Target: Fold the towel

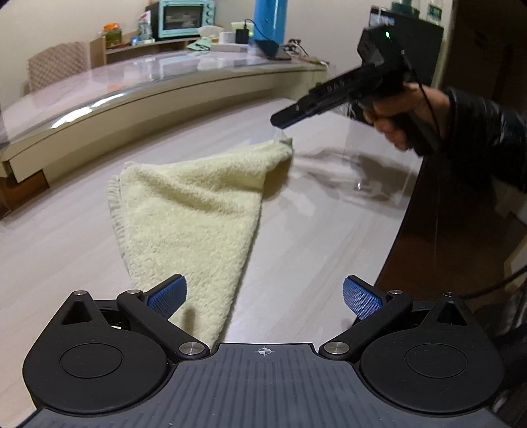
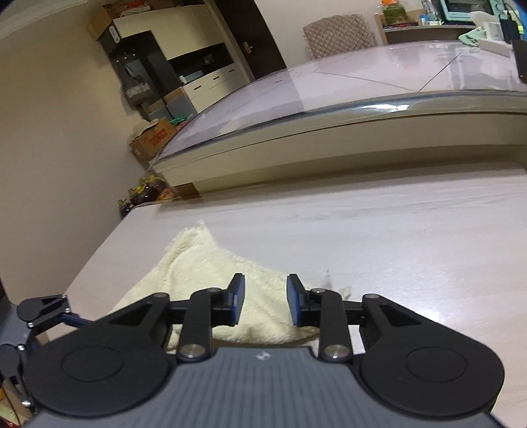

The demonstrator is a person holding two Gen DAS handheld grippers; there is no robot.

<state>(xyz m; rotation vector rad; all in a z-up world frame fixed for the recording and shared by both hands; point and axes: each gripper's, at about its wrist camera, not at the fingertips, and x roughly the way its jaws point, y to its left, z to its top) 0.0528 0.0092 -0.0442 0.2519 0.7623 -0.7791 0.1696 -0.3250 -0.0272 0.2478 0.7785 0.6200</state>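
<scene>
A pale yellow towel (image 1: pixel 191 210) is lying on the light wood-grain bench (image 1: pixel 329 230), folded into a rough triangle. In the left wrist view its narrow end is running down toward the camera and its far corner is standing up in a small peak on the right. A fringed edge is showing along its left side.

The left tongs (image 1: pixel 265 298) are hanging wide open just above the bench, gripping nothing. The left blue pad is sitting over the towel's near end, and the right pad is sitting over bare bench, well clear of the cloth.

The right tongs (image 1: pixel 280 123), carried by a hand (image 1: pixel 395 121) in a dark sleeve (image 1: pixel 487 131), are hovering just above the raised corner of the towel. Whether the tip is brushing that corner is hard to tell through the blur. In the right wrist view the right tongs (image 2: pixel 266 303) are standing partly open, with a clear gap between the blue pads and nothing clamped; the towel (image 2: pixel 210 273) is lying on the bench below and beyond them.

Behind the bench a second, glass-topped table (image 1: pixel 158 79) is carrying a mint-green oven (image 1: pixel 182 18) and a blue cylinder (image 1: pixel 269 19).
</scene>
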